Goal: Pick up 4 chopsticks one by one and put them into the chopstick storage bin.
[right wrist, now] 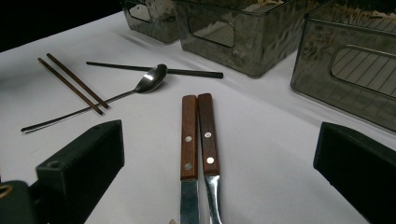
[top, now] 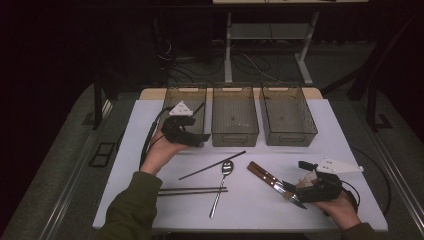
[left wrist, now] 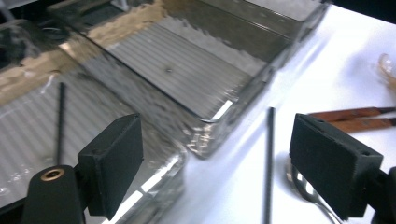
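Smoked-plastic bins, three in a row at the far side of the white tabletop (top: 150, 115): left bin (top: 186, 95), middle bin (top: 235, 112), right bin (top: 287, 112). The work in hand looks like sorting cutlery into them.

Done so far, judged from the layout: one dark chopstick (left wrist: 60, 121) lies on the ribbed floor of the left bin. The middle and right bins hold nothing that I can make out.

Left to do: one black chopstick (top: 212, 165), a spoon (top: 221, 186), a brown chopstick pair (top: 192, 190) and two wooden-handled knives (top: 270, 181) all lie loose on the tabletop. Early stage, then.

Left tool (top: 196, 137): released, nothing between the pads, sitting at the near edge of the left bin. Right tool (top: 295, 192): also released and empty, resting at the blade end of the knives without gripping them.

View differences: the left gripper view gives the chopstick inside the bin, which the high view leaves too dim to read. The right gripper view shows the knife handles side by side, each with two rivets, and the spoon handle crossing the brown pair. The high view alone gives all three bins together and both hands.
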